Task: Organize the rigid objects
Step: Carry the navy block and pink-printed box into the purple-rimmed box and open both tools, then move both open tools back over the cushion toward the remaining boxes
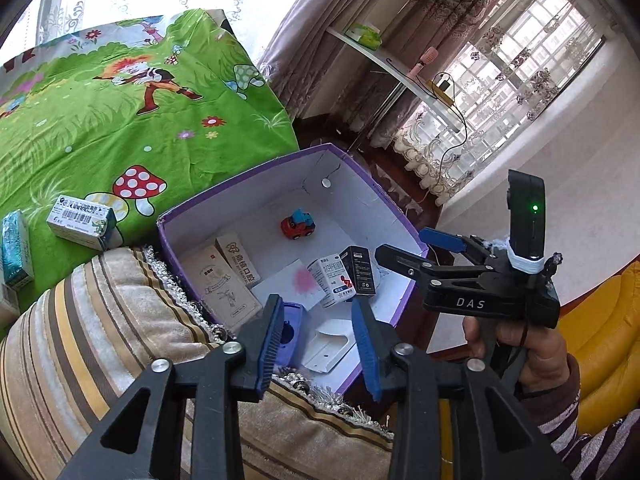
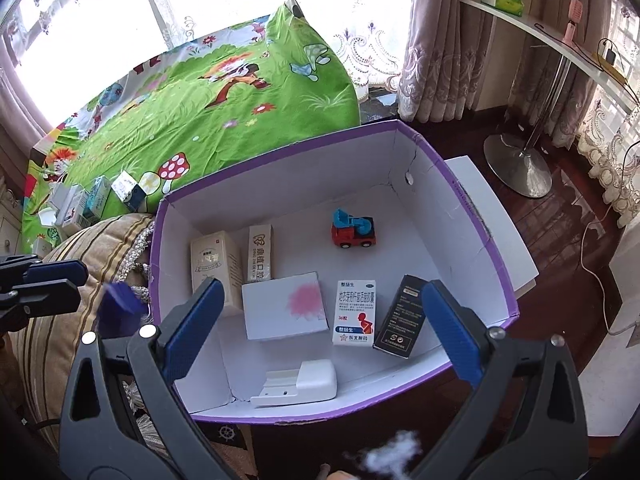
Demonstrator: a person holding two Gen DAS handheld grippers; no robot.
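Note:
A purple-edged white box point(image 1: 360, 168) point(image 2: 476, 200) holds a red and blue toy car point(image 1: 298, 225) point(image 2: 354, 230), two beige cartons point(image 1: 224, 280) point(image 2: 216, 268), a white card with a pink blot point(image 2: 286, 310), a white and red medicine box point(image 2: 354, 312), a black box point(image 2: 400, 318) and a white plastic holder point(image 2: 298, 384). A purple object point(image 1: 290, 332) falls blurred near the box's near-left corner point(image 2: 118, 304). My left gripper point(image 1: 318, 344) is open and empty over that corner. My right gripper point(image 2: 320, 328) is open and empty over the box, also in the left wrist view point(image 1: 408, 248).
Several medicine boxes point(image 1: 82, 220) point(image 2: 88, 198) lie on the green cartoon cloth point(image 1: 120, 120) at the left. A striped cushion point(image 1: 100, 340) sits beside the box. A white shelf point(image 2: 560, 40) on a metal stand point(image 2: 516, 164) is at the right, above dark wood floor.

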